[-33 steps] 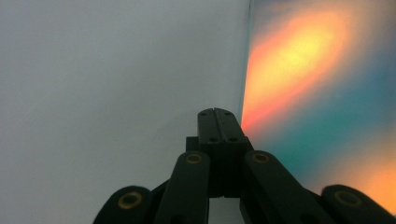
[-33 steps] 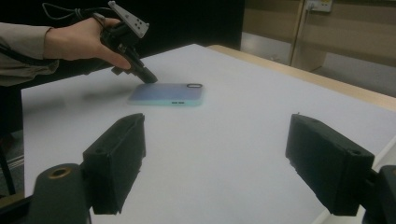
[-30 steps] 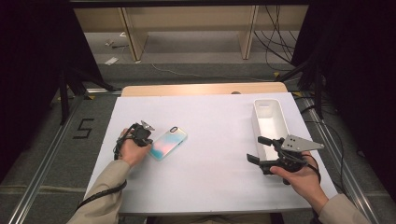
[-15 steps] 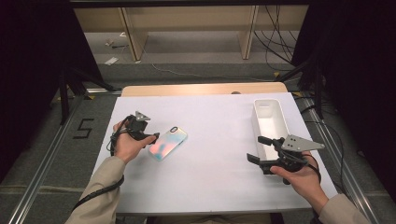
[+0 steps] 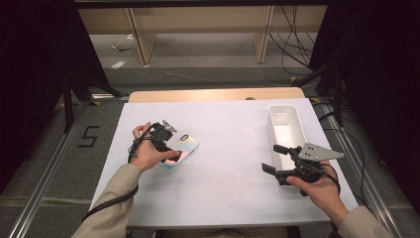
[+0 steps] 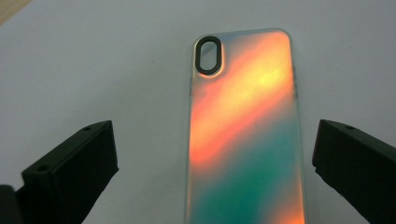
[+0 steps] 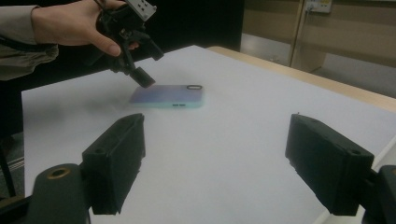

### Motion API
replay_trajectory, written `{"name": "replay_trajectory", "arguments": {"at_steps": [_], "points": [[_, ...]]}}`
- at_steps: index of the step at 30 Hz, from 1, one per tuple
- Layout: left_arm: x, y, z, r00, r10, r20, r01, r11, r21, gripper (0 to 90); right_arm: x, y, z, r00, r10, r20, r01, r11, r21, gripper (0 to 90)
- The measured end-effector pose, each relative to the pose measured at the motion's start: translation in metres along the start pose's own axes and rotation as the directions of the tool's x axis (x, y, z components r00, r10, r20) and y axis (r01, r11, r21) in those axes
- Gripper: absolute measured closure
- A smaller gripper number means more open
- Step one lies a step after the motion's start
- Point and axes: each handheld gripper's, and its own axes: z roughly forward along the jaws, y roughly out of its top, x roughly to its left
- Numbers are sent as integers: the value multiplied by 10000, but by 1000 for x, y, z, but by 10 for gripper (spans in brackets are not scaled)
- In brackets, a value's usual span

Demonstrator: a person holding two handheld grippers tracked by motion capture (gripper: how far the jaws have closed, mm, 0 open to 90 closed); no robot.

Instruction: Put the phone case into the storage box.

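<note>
A phone case [image 5: 182, 148] with an orange-to-teal sheen and a black oval camera hole lies flat on the white table sheet [image 5: 223, 193], left of centre. My left gripper [image 5: 170, 148] hovers over its near-left end. Its jaws have just been opening and now stand wide, with the case [image 6: 245, 135] lying below and between them, untouched by the left gripper [image 6: 215, 144]. My right gripper [image 5: 275, 159] is held open at the right, beside the white tray [image 5: 285, 110], with nothing between its jaws. The right gripper [image 7: 219, 156] looks across at the case [image 7: 168, 96] and the left gripper [image 7: 148, 64].
The long white tray stands lengthwise at the table's right side and looks empty. A wooden table edge [image 5: 213, 94] runs along the back. Beyond it are shelving legs and cables on the floor.
The left gripper went from shut to wide open, lifted a little, and shifted right over the case's end. The right hand and the case stayed put.
</note>
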Motion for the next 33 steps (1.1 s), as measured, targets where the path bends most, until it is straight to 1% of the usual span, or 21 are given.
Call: {"name": "replay_trajectory", "arguments": {"at_steps": [1,4,5,6,9,10,11,14,15,19,20,23,26,28,30,33], "points": [[-2,2,3,10000,-20,80,19,9998,201,0,0,0,0,10000,0,1,0,10000,-8,209],[-5,4,8,10000,43,73,-46,9989,459,0,0,0,0,10000,-4,0,4,10000,20,209],[-5,4,8,10000,43,73,-46,9989,459,0,0,0,0,10000,-4,0,4,10000,20,209],[-7,5,10,9999,35,138,-44,9981,621,0,0,0,0,10000,-9,7,9,10000,3,209],[-8,5,13,9999,73,104,-80,9971,752,0,0,0,0,10000,-10,-4,10,10000,-3,209],[-8,6,14,9999,134,100,-143,9960,878,0,1,0,0,10000,0,-9,0,10000,-1,209],[-9,7,16,9999,79,135,-90,9961,874,0,1,0,0,10000,-16,-25,16,10000,9,208],[-9,7,21,9998,103,151,-119,9940,1083,0,1,0,0,10000,-16,-41,16,10000,38,208],[-9,7,21,9998,103,151,-119,9940,1083,0,1,0,0,10000,-16,-41,16,10000,38,208],[-9,7,26,9999,105,129,-122,9903,1386,0,0,0,1,10000,-20,-43,20,10000,8,207],[-9,7,26,9999,105,129,-122,9903,1386,0,0,0,1,10000,-20,-43,20,10000,8,207],[-10,8,28,9995,242,207,-272,9870,1583,0,1,0,1,10000,-15,-54,15,10000,15,207],[-10,8,29,9995,205,254,-244,9861,1641,0,1,0,1,10000,-18,-44,18,10000,30,207],[-10,8,30,9990,268,362,-330,9827,1823,0,1,0,1,10000,-14,-57,14,10000,28,207],[-10,8,31,9988,273,396,-342,9817,1872,0,1,0,1,10000,-12,-59,12,10000,28,207],[-9,8,33,9988,183,457,-270,9799,1978,0,1,0,1,10000,-22,-66,22,10000,26,207]]}}
